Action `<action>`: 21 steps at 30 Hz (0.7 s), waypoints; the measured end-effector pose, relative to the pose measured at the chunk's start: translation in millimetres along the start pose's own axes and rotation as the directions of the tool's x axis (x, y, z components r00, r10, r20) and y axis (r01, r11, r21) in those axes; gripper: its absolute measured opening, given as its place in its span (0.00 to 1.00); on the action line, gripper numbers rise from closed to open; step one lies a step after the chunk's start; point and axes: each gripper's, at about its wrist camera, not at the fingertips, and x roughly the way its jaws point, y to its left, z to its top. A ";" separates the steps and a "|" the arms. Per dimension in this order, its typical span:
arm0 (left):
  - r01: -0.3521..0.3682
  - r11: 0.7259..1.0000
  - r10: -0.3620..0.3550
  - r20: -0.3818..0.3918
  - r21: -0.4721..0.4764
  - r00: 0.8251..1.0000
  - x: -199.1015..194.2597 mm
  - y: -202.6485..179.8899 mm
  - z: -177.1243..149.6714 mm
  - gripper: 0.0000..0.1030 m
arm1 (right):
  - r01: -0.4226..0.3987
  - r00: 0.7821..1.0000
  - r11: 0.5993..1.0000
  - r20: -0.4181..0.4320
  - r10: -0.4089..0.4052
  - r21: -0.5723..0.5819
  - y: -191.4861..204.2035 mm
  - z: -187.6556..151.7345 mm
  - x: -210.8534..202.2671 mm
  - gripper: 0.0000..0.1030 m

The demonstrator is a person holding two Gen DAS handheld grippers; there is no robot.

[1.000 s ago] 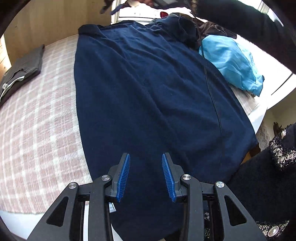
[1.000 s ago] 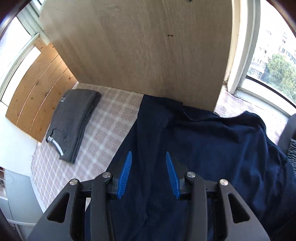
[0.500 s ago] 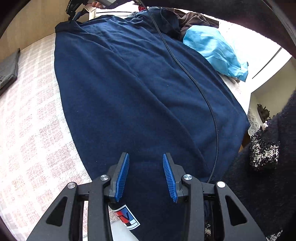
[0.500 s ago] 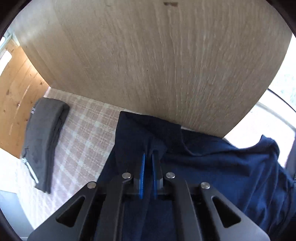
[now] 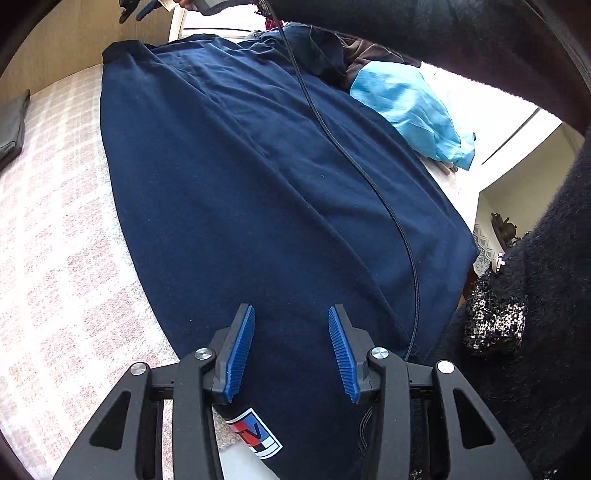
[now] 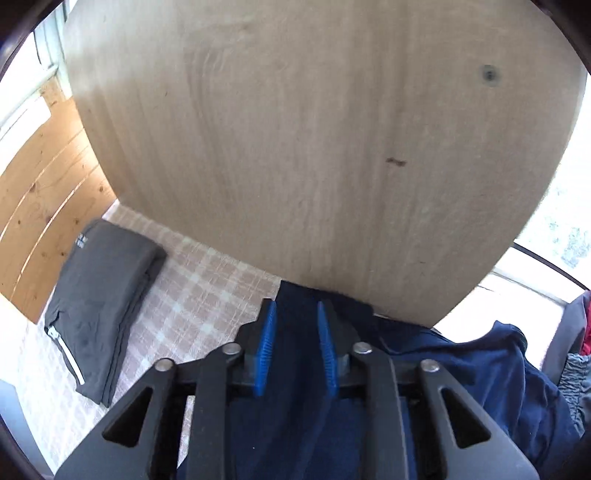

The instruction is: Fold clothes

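Note:
A navy shirt [image 5: 258, 177] lies spread flat on the pink checked bedcover [image 5: 55, 240], its collar end toward the wooden headboard [image 6: 314, 147]. My left gripper [image 5: 291, 310] hovers open over the hem end, with a striped label [image 5: 255, 432] just below its fingers. My right gripper [image 6: 295, 308] stands open at the shirt's far corner [image 6: 295, 369] by the headboard, with navy cloth lying between and under its fingers. In the left wrist view the right gripper [image 5: 136, 11] shows small at the top, above that corner.
A folded grey garment [image 6: 99, 295] lies on the bedcover left of the shirt. A light blue garment [image 5: 406, 107] and darker clothes are piled to the right. A black cable [image 5: 369, 177] trails across the shirt. A person's dark fuzzy sleeve [image 5: 535, 332] fills the right edge.
My right gripper came down to the shirt's far corner and shut on it half a second ago; its fingers have now parted. The left gripper stayed open over the hem.

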 end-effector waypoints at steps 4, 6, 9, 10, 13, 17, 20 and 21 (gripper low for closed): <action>-0.002 1.000 0.002 0.002 0.018 1.000 1.1 -2.2 0.3 0.41 | 0.056 0.992 0.991 -0.103 -0.069 -0.123 27.2 4.5 38.2 0.10; 0.004 1.000 -0.004 0.005 0.013 1.000 0.9 -1.3 0.1 0.41 | 0.136 0.982 0.983 -0.116 -0.150 -0.127 22.2 5.3 55.6 0.10; 0.009 1.000 -0.009 0.012 0.004 1.000 0.7 -0.4 -0.3 0.41 | 0.171 0.974 0.980 -0.131 -0.183 -0.099 11.1 6.8 65.6 0.10; 0.009 1.000 -0.009 0.013 0.004 1.000 0.6 -0.6 -0.6 0.41 | 0.177 0.974 0.980 -0.124 -0.188 -0.089 8.5 7.8 60.5 0.10; 0.017 1.000 -0.017 0.017 0.002 1.000 0.4 0.1 -1.0 0.43 | 0.112 0.991 0.993 -0.064 -0.115 -0.047 7.5 12.2 32.8 0.10; 0.030 1.000 -0.030 0.020 0.002 0.999 0.2 2.2 -1.5 0.43 | 0.108 0.984 0.990 -0.134 -0.121 -0.095 13.5 15.5 42.5 0.10; 0.036 0.999 -0.036 0.019 0.003 0.999 -0.2 4.1 -1.9 0.43 | 0.115 0.983 0.988 -0.134 -0.128 -0.102 13.2 10.4 30.6 0.10; 0.036 0.999 -0.036 0.019 0.001 0.999 -0.3 4.3 -1.9 0.43 | 0.088 0.988 0.993 -0.120 -0.098 -0.083 10.6 7.7 16.9 0.10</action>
